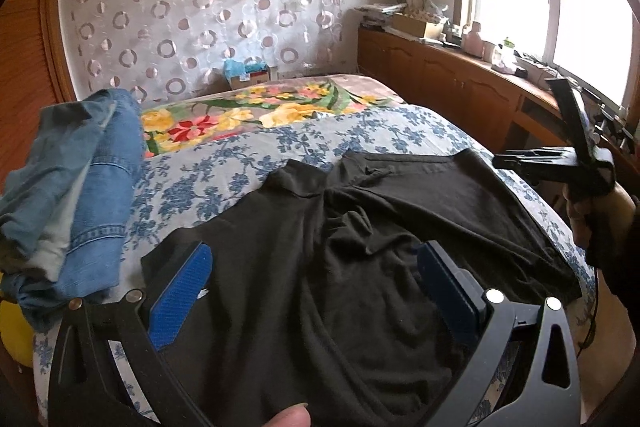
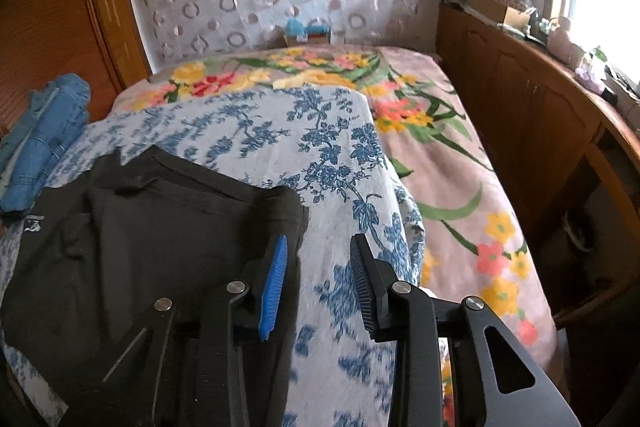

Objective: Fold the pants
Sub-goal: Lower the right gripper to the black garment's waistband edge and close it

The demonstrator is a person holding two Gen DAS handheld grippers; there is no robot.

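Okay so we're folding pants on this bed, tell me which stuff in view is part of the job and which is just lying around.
Part of the job:
- black pants, spread on the blue-flowered sheet
- left claw, open above the pants
- right claw, open beside the pants' edge, nothing between its pads

Just lying about:
- folded jeans
- flowered blanket
- cardboard box by the curtain
- clutter on the wooden cabinet

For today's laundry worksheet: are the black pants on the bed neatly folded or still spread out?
Spread out, not neatly folded: the black pants lie rumpled across the blue-flowered sheet, with the waistband flat at the far end.
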